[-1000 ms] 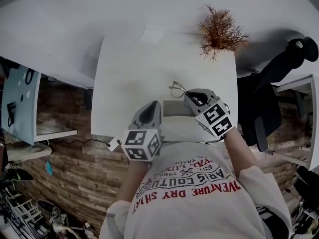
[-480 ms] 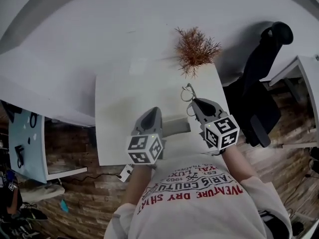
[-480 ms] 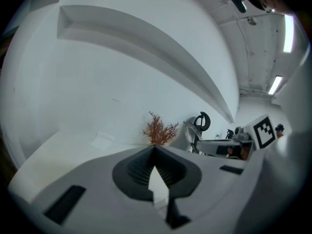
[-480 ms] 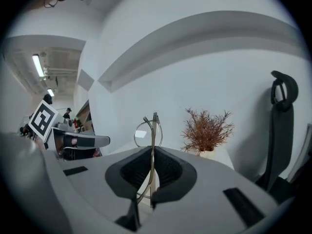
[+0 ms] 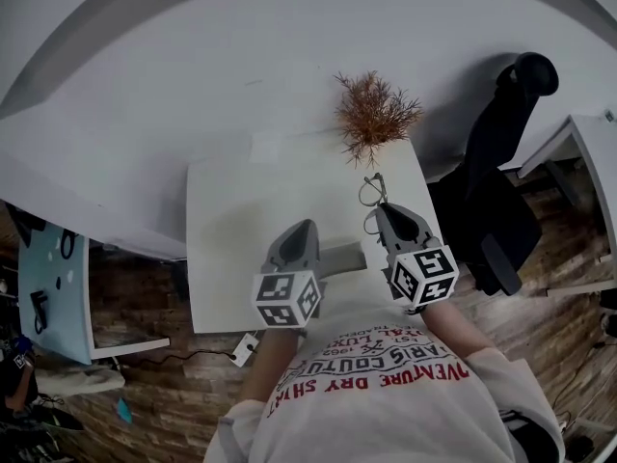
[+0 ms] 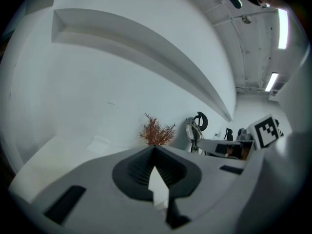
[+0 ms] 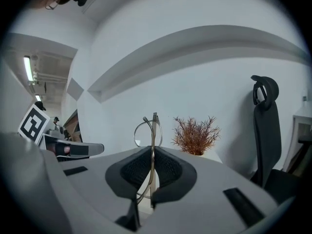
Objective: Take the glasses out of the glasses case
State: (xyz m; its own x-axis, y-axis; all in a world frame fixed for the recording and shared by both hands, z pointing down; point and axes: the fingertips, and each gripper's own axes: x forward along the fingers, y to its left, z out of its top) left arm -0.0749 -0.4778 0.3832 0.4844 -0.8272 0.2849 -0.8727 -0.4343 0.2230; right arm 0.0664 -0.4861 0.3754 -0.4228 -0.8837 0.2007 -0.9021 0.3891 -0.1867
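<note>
Above the table (image 5: 241, 220), the right gripper (image 7: 151, 155) is pinching the glasses (image 7: 154, 126) by their thin frame, probably risking a slip or a bend, while the left gripper (image 6: 155, 150) is hovering closed and empty.

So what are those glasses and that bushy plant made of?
Glasses: probably thin metal wire, judging by the very slim greyish rims and arm. The lenses are clear, either glass or plastic. Plant: dried or artificial twigs, going by the rusty-brown, leafless sprigs; I can't tell which.
</note>
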